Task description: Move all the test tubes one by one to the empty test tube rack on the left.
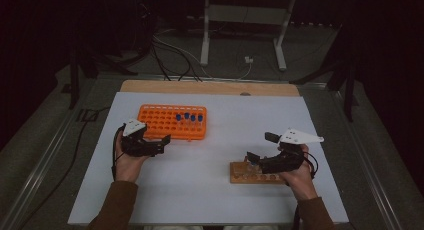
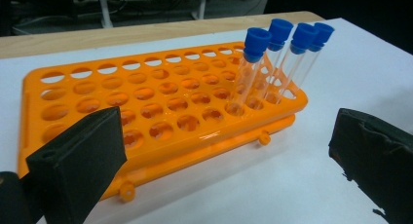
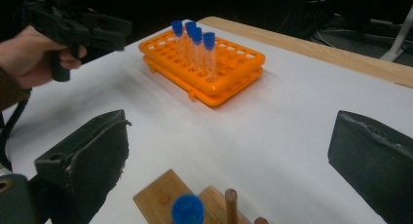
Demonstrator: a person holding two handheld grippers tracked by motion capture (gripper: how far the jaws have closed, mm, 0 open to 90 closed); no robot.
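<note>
An orange tube rack (image 1: 172,122) lies on the white board, left of centre. Several clear tubes with blue caps (image 1: 189,118) stand upright near its right end. My left gripper (image 1: 162,145) hovers just in front of the rack, open. In the left gripper view its jaws (image 2: 224,151) stand wide apart with nothing between them, and the rack (image 2: 160,112) and tubes (image 2: 282,39) lie ahead. My right gripper (image 1: 260,147) is open over a wooden stand (image 1: 250,177). Low between its jaws (image 3: 229,146) shows a blue-capped tube (image 3: 187,209) beside a wooden peg (image 3: 231,204).
A bare wooden strip (image 1: 210,86) runs along the board's far edge. Beyond it, cables (image 1: 170,55) and a white frame's legs (image 1: 204,35) are on the dark floor. A metal rail (image 1: 40,165) runs down each side of the table.
</note>
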